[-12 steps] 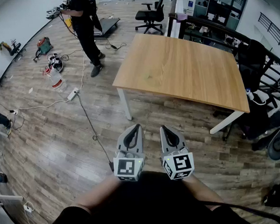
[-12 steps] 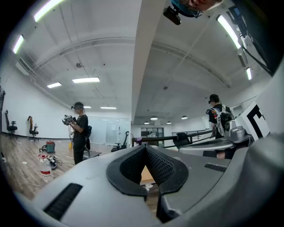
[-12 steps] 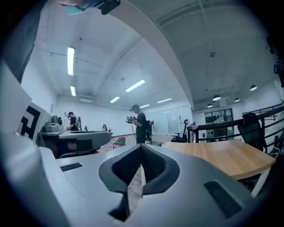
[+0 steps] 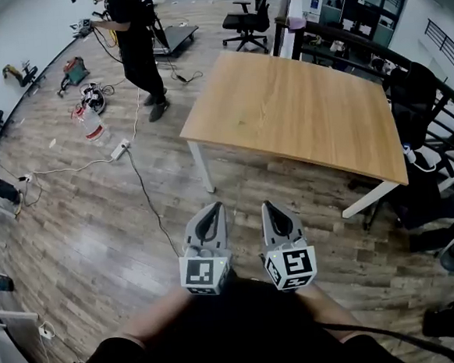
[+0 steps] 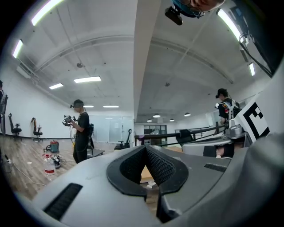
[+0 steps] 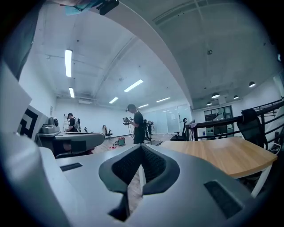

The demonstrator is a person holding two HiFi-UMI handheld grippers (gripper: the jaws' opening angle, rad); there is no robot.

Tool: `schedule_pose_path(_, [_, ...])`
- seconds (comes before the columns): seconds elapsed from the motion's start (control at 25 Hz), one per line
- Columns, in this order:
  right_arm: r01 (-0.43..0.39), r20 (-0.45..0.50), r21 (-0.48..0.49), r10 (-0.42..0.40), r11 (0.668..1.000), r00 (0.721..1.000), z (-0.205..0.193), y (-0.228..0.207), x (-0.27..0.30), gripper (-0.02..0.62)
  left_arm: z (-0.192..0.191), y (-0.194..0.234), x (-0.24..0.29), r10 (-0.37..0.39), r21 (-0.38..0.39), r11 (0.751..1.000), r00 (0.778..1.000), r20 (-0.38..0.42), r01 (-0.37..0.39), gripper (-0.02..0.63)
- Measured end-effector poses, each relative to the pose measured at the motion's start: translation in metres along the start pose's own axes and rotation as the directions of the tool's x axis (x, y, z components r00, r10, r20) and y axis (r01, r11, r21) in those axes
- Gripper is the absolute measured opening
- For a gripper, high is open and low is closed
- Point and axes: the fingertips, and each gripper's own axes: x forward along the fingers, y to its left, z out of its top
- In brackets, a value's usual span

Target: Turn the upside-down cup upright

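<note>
Nearest me, the left claw and right claw sit side by side and level. Their ribbed dark pads are pressed together with nothing between them. I can't find the cup in any view. The bench ahead shows only a smooth, pale wood top on white legs. I judge it best to close on the bench and search before opening either claw. Left of the bench stands a person, and beyond it a black office chair.

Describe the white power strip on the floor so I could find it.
Start at the wooden table and look left, past its white leg. The power strip lies on the floorboards, a flat white bar with cables meeting at it, unlike the bottle nearby.
</note>
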Motion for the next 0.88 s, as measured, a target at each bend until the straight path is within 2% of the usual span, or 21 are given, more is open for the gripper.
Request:
schedule_pose_path(0.16, [0.005, -0.026, 0.024, -0.004, 1.0, 1.0, -0.011, -0.019, 0.034, 0.014, -0.015, 0.027, 0.032, 0.019, -0.024, 1.0, 1.0, -0.011, -0.02, 0.008])
schedule_pose_path(0.32, [0.013, -0.052, 0.005, -0.013, 1.0, 0.999, -0.024, -0.045, 0.092, 0.014, -0.039, 0.065, 0.09, 0.021, -0.048, 0.999, 0.999, -0.025, -0.022, 0.008])
schedule_pose_path(0.48, [0.009, -0.078, 0.02, -0.008, 1.0, 0.997, -0.038, -0.073, 0.17, 0.014, -0.062, 0.105, 0.166, -0.004, -0.057, 0.998, 0.999, -0.043, 0.001, 0.008])
schedule_pose_path(0.64, [0.027, -0.079, 0.029, -0.025, 0.999, 0.997, -0.043, -0.098, 0.273, 0.015, -0.076, 0.162, 0.253, -0.042, -0.068, 0.997, 0.998, -0.041, 0.039, 0.008])
schedule_pose_path(0.88, [0.091, -0.2, 0.013, -0.087, 0.996, 0.976, -0.078, -0.131, 0.38, 0.017, -0.108, 0.215, 0.342, -0.094, -0.088, 0.992, 0.992, -0.088, 0.087, 0.008])
